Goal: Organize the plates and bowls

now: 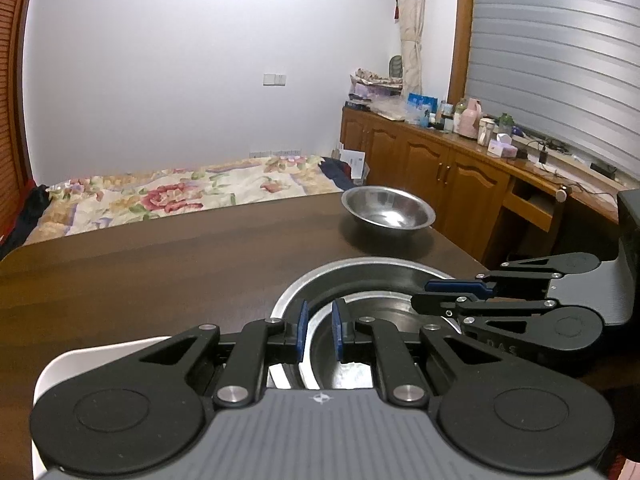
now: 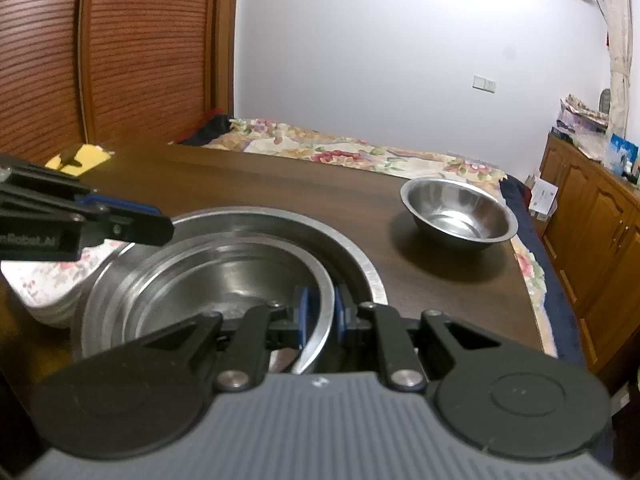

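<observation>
A steel bowl [image 1: 384, 314] [image 2: 224, 280] sits nested inside a wider steel basin [image 1: 290, 294] [image 2: 366, 270] on the dark wooden table [image 1: 160, 260]. My left gripper [image 1: 320, 332] is shut on the bowl's left rim, which runs between its blue pads. My right gripper [image 2: 322, 318] is shut on the opposite rim of the same bowl. Each gripper shows in the other's view: the right gripper [image 1: 434, 296] reaches in from the right, and the left gripper [image 2: 160, 226] from the left. A second, smaller steel bowl [image 1: 388, 210] [image 2: 460, 216] stands alone near the table's far right corner.
A stack of white floral plates [image 2: 48, 280] lies left of the basin, with a white plate edge [image 1: 80, 360] below my left gripper. Beyond the table are a bed with a floral quilt [image 1: 180, 192] and wooden cabinets [image 1: 440, 168] along the right wall.
</observation>
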The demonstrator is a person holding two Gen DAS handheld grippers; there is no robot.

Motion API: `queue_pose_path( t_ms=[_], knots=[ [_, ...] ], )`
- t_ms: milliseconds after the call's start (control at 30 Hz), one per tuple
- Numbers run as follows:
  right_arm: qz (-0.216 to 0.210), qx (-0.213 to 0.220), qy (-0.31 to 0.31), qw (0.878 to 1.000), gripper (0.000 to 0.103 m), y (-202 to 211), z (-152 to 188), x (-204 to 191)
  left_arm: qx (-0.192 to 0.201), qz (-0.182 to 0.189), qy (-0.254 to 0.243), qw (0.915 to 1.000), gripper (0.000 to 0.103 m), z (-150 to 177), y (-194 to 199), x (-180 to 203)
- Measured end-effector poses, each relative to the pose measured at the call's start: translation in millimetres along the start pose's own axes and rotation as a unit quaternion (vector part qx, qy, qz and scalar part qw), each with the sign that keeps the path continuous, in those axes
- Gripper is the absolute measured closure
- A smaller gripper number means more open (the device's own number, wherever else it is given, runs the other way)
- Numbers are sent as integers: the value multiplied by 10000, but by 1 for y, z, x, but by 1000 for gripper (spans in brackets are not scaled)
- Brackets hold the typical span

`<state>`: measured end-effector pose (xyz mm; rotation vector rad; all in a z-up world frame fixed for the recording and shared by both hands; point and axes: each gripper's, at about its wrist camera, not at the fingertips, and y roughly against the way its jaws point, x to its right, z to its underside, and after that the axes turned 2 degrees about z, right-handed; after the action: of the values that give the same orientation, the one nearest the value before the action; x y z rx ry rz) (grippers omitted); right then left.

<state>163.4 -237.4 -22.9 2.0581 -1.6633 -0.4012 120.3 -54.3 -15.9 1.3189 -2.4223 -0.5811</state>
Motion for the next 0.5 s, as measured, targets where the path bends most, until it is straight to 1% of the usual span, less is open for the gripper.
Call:
queue_pose_path(
  t_ms=[300,500],
  knots=[
    [-63,392,-227,9990,87,17,-9,8,70,-104,-2,9999,88,-11,-3,-4],
    [7,640,-321,9974,87,30,-16,17,135,-118,-10,9998,88,-19,-3,-3]
  ],
)
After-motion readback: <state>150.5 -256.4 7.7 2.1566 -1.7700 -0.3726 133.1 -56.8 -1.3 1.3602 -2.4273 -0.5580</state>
